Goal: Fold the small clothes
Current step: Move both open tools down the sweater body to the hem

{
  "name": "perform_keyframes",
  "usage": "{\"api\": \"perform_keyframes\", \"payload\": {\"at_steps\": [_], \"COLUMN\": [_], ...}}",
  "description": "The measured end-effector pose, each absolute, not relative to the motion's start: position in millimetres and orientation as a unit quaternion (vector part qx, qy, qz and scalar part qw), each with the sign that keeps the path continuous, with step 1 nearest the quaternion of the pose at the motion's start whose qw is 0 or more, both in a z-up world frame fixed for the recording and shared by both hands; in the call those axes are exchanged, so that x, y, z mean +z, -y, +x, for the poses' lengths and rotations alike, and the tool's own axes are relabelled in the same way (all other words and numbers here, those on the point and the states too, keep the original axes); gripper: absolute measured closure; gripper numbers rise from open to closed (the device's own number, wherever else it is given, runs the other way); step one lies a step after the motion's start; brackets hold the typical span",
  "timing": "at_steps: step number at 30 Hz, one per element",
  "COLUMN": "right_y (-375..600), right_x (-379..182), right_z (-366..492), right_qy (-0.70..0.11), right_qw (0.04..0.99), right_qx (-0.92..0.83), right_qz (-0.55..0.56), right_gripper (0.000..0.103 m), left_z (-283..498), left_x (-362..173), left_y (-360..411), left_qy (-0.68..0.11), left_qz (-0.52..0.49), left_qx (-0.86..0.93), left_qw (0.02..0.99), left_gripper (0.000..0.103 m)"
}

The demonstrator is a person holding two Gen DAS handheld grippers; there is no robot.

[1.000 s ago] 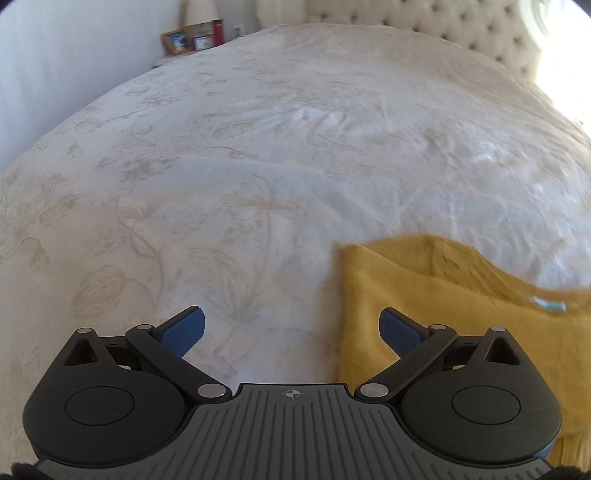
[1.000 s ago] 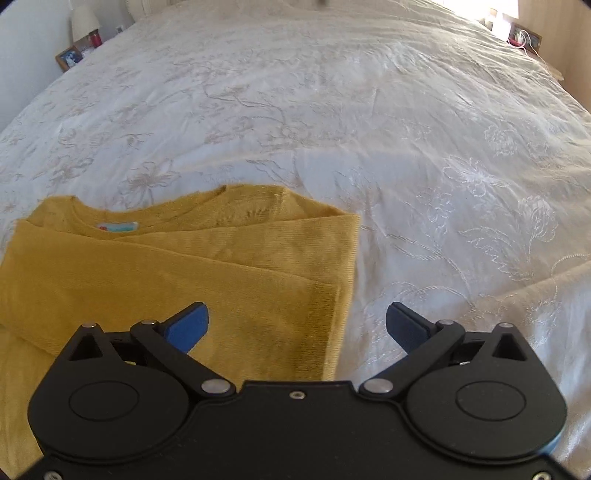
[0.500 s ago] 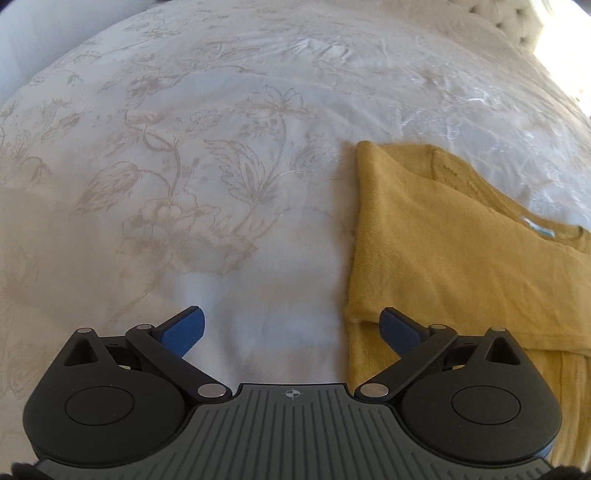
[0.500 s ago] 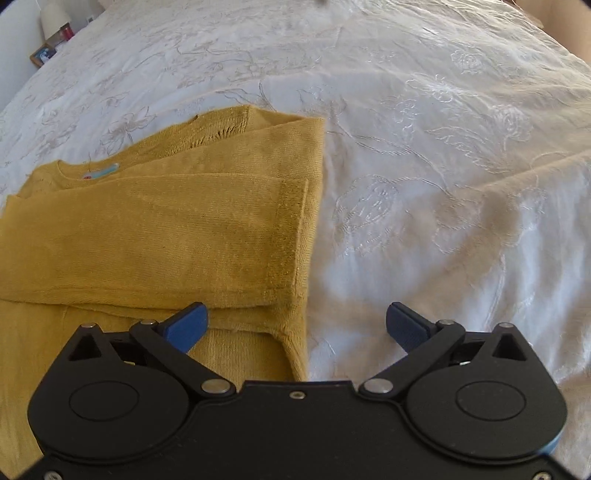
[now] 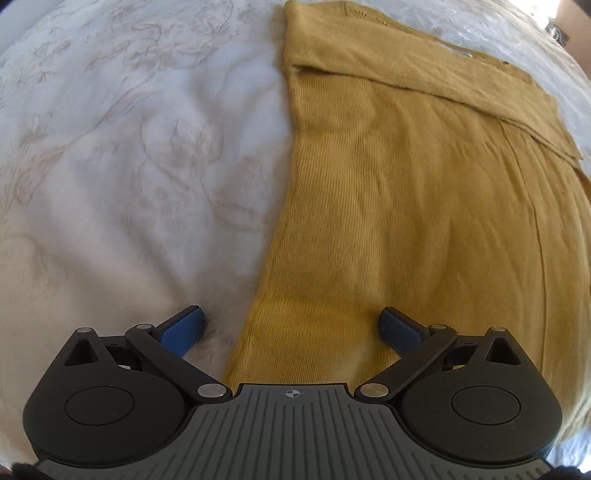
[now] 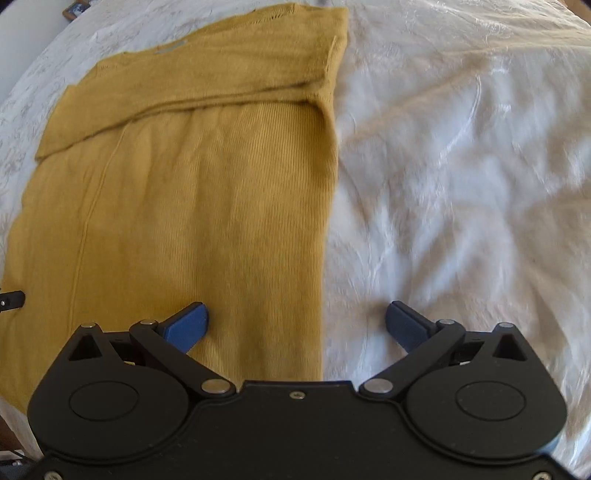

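A mustard-yellow knit sweater (image 5: 406,192) lies flat on the bed, with its sleeves folded across the chest near the collar end. It also shows in the right wrist view (image 6: 199,184). My left gripper (image 5: 291,328) is open and empty, astride the sweater's left side edge near the hem. My right gripper (image 6: 297,325) is open and empty, astride the sweater's right side edge near the hem. A black bit of the left gripper (image 6: 11,299) shows at the left edge of the right wrist view.
The sweater rests on a white bedspread with a beige floral pattern (image 5: 110,166), which spreads to the left and to the right (image 6: 461,166) of it. A picture frame (image 6: 75,7) stands beyond the bed's far corner.
Both grippers have drawn back along the sweater from the folded sleeves toward the hem end and dropped closer to the fabric. Both stayed open.
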State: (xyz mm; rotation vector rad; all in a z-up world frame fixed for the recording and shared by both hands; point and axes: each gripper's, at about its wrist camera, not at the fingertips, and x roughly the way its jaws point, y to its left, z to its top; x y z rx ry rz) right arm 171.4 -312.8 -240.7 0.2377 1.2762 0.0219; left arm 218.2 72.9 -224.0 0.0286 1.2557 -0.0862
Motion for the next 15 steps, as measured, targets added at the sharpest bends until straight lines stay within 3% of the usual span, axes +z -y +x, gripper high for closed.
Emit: {"api": "perform_keyframes", "payload": {"at_steps": [15], "right_y": [309.2], "right_x": [-247.7], "right_z": [88.6], "right_qy": [-0.592], "right_qw": [0.798], "right_qx": [-0.024], "right_qz": [0.107], "right_gripper": [0.001], "left_z": [181.1], "left_x": [-234.9], "left_y": [-88.2], "left_qy": [-0.581], "left_qz": [0.022], "left_qx": [-0.063], "left_qw": [0.811], "left_gripper": [0.0]}}
